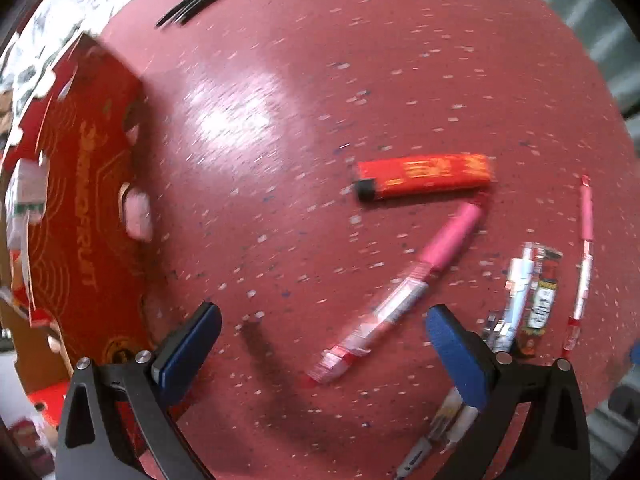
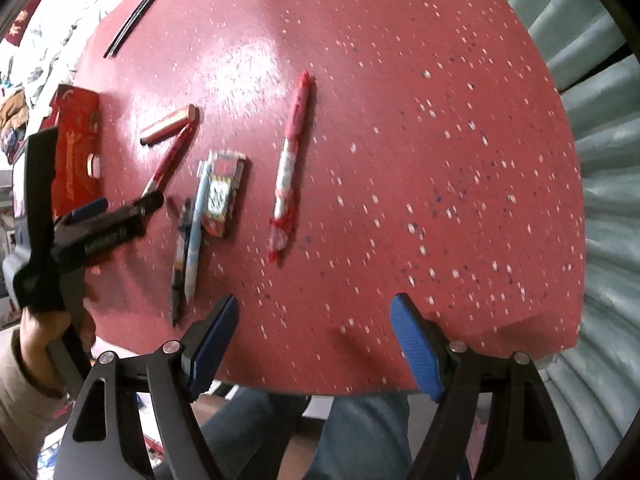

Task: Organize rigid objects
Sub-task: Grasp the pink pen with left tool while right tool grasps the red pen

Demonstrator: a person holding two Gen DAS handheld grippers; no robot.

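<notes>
The red cardboard box [image 1: 86, 208] at the table's left edge carries gold lettering running along its side; through the blur of the left wrist view it seems to end in "FRUIT", with the first part unclear. The same box [image 2: 76, 160] in the right wrist view shows that gold line too small to read. Print on the orange lighter [image 1: 426, 178] and the pens is illegible.

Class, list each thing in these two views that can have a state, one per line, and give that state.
left gripper: jaws open, nothing between the pads, above the pink pen
right gripper: jaws open, empty, at the table's near edge
pink pen: lying flat, not gripped
orange lighter: lying on its side
red cardboard box: at the table's edge, cut-out openings showing
light blue pen: lying flat beside a dark pen
</notes>
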